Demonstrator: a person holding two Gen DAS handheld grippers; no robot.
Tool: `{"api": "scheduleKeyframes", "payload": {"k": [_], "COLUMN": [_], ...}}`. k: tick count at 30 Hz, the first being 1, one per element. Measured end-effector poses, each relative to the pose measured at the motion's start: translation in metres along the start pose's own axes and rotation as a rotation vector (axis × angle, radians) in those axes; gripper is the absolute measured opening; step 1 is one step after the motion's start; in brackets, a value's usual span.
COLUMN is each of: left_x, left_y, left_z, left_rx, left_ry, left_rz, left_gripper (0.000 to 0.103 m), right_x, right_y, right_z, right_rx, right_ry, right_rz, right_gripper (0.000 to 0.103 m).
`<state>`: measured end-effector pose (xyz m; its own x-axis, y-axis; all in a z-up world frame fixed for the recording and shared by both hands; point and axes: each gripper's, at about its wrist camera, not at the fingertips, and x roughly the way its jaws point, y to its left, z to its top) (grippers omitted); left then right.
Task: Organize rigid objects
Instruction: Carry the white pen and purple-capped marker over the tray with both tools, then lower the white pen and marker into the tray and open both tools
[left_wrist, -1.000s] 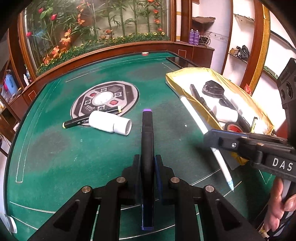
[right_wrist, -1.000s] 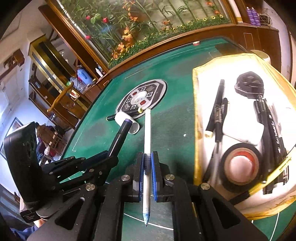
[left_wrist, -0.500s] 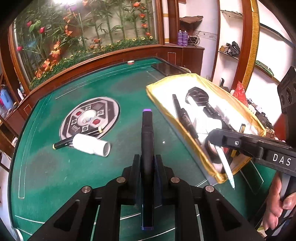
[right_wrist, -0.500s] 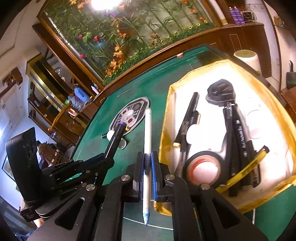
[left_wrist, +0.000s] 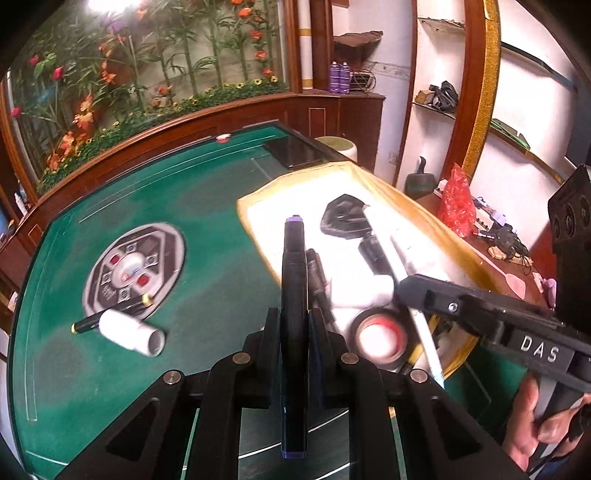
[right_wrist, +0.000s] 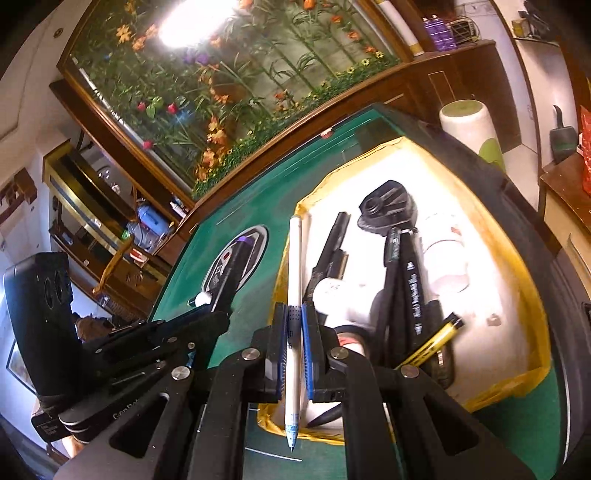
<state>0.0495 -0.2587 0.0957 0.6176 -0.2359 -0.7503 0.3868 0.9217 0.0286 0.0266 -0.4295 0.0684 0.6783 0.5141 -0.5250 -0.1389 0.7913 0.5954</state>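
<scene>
My left gripper (left_wrist: 293, 332) is shut on a black marker with a purple cap (left_wrist: 293, 295), held lengthwise, its far end over the near-left edge of the yellow-rimmed white tray (left_wrist: 258, 206). My right gripper (right_wrist: 294, 332) is shut on a white pen (right_wrist: 294, 280), tip pointing back toward the camera, hanging over the tray's left rim (right_wrist: 280, 273). The right gripper (left_wrist: 410, 291) shows from the side in the left wrist view with the white pen (left_wrist: 424, 332) through it. In the tray lie black markers (right_wrist: 413, 288), a tape roll (left_wrist: 380, 338), a black round part (right_wrist: 388, 206) and a yellow pen (right_wrist: 432, 343).
On the green felt table (left_wrist: 207, 206) at the left lie a white tube (left_wrist: 129, 330) and a black yellow-tipped marker (left_wrist: 110, 314) beside a round grey centre panel (left_wrist: 136, 267). A dark flat slab (left_wrist: 291, 151) sits at the far edge. A hand (left_wrist: 535, 424) holds the right gripper.
Both grippers carried their pens rightward from over the felt to over the tray. The white tube and yellow-tipped marker stayed in place and now lie farther left in view.
</scene>
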Motion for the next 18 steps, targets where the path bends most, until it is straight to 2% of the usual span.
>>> {"api": "scheduleKeyframes", "payload": {"k": [11, 18], "left_x": [0.034, 0.052], "left_y": [-0.026, -0.028], "left_z": [0.015, 0.019], "left_rx": [-0.003, -0.022], "left_ry": [0.046, 0.064], "left_rz": [-0.018, -0.019], "left_gripper": [0.015, 0.015], "right_x": [-0.003, 0.001], "right_y": [-0.027, -0.036], "right_z": [0.012, 0.022], "right_rx": [0.042, 0.051], "right_ry": [-0.022, -0.027], "right_rz": [-0.021, -0.049], "right_gripper": [0.007, 0.007]}}
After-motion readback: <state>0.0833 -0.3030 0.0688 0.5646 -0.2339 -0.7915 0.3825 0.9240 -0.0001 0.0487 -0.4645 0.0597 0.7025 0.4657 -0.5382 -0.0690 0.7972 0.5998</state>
